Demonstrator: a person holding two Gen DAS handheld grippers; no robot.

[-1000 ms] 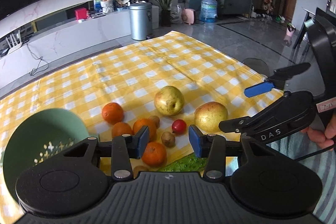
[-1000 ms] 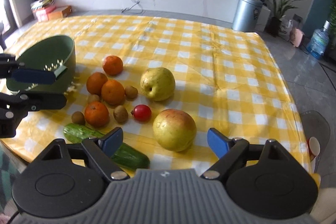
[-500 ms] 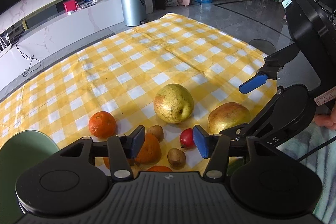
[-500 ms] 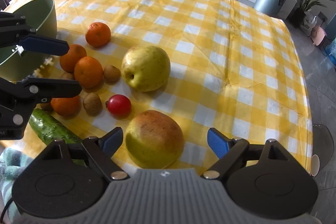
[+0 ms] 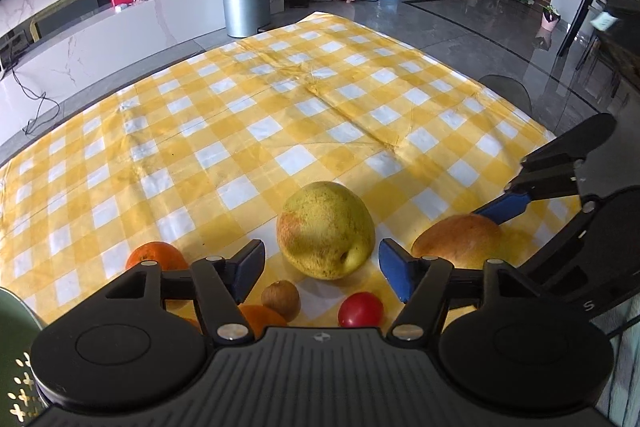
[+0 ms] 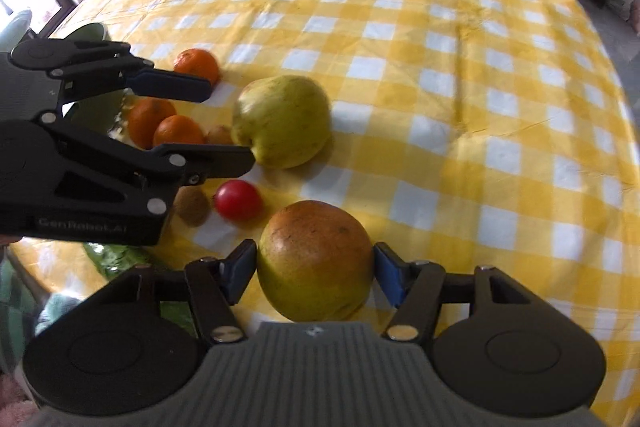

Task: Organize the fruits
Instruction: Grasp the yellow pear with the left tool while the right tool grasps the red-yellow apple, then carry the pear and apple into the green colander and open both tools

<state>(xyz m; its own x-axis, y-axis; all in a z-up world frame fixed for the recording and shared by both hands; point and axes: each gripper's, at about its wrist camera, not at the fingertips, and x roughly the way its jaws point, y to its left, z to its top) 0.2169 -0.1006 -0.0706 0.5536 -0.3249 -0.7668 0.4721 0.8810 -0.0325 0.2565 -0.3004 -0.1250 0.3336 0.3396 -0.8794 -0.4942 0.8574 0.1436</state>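
Note:
My right gripper (image 6: 316, 273) is shut on the reddish-yellow pear (image 6: 316, 261), both blue pads against its sides, low over the cloth. It also shows in the left wrist view (image 5: 456, 241). My left gripper (image 5: 320, 267) is open, its jaws just short of the yellow pear (image 5: 326, 229), seen too in the right wrist view (image 6: 282, 119). Several oranges (image 6: 176, 131), kiwis (image 5: 280, 299) and a red tomato (image 6: 238, 199) lie to the left of the pears.
A green bowl (image 5: 16, 311) stands at the left, partly behind the left gripper. A cucumber (image 6: 116, 255) lies at the table's near edge. The yellow checked cloth (image 5: 280, 115) stretches far behind the fruit.
My right gripper moved forward and closed onto the reddish-yellow pear. My left gripper moved forward toward the yellow pear and opened wider.

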